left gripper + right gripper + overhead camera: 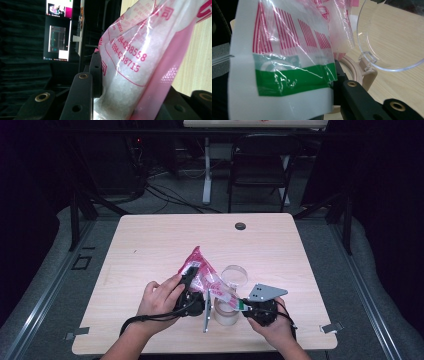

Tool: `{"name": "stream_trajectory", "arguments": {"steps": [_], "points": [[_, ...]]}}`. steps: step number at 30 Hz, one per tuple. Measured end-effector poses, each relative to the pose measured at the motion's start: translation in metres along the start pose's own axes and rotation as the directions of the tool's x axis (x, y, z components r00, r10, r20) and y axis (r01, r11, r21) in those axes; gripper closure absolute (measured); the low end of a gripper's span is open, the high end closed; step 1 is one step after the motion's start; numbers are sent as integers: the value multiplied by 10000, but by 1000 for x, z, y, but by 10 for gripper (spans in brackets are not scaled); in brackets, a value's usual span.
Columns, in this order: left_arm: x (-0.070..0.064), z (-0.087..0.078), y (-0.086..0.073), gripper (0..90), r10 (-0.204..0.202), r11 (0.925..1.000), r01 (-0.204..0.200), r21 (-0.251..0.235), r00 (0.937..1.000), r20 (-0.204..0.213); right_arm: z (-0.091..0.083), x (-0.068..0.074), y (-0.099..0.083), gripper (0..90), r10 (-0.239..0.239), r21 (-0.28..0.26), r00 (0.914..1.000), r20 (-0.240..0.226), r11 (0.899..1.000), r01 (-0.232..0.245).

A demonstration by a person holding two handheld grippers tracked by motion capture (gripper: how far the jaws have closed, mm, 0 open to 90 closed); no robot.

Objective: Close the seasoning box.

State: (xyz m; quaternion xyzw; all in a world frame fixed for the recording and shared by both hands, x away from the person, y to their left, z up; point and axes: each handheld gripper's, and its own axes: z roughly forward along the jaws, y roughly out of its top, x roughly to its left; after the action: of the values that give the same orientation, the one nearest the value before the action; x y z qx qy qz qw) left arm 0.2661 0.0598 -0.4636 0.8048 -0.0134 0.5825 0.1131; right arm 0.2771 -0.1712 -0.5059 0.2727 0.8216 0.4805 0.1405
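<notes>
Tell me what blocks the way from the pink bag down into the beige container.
Nothing visible does. The pink bag, clamped by the left gripper and right gripper, hangs over the beige container; its clear hinged lid is flipped open behind.

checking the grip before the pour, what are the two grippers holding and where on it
Both hold the plastic bag: the left gripper pinches its pink-printed upper part, the right gripper its green-striped lower end, over the container.
</notes>
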Motion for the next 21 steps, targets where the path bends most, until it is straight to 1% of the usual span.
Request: {"name": "stream_trajectory", "arguments": {"steps": [2, 6, 8, 10, 13, 15, 17, 18, 21], "points": [[-1, 0, -2, 709, -100, 9999, 100, -33, 9999, -3, 0, 0, 0, 900, -9, -18, 10000, 11, 10000, 9], [-2, 0, -3, 710, -143, 9999, 143, -22, 9999, 10, -1, 0, 1, 900, 7, -36, 10000, 24, 10000, -6], [-3, 1, -4, 710, -237, 9997, 237, -57, 9997, 32, -1, 0, 1, 900, -12, -49, 10000, -11, 10000, 12], [-4, 0, -5, 710, -312, 9995, 312, 29, 9995, 69, -1, 0, 2, 900, -8, -81, 10000, 0, 10000, 8], [-4, 0, -6, 711, -356, 9994, 356, 23, 9994, 47, -1, 0, 2, 900, -24, -139, 10000, -21, 9999, 24], [-5, 0, -8, 711, -484, 9988, 483, 45, 9988, 119, -1, 0, 3, 900, -19, -174, 10000, 1, 9998, 19], [-6, 1, -10, 711, -549, 9985, 549, 24, 9984, 99, -1, 0, 3, 900, 6, -239, 10000, 5, 9997, -6], [-6, 0, -10, 712, -604, 9981, 602, 124, 9981, 156, -2, 0, 4, 900, -15, -236, 10000, -26, 9997, 15], [-7, 0, -13, 713, -728, 9973, 724, 150, 9971, 219, -2, 1, 6, 900, -29, -328, 10000, -44, 9995, 28]]}}
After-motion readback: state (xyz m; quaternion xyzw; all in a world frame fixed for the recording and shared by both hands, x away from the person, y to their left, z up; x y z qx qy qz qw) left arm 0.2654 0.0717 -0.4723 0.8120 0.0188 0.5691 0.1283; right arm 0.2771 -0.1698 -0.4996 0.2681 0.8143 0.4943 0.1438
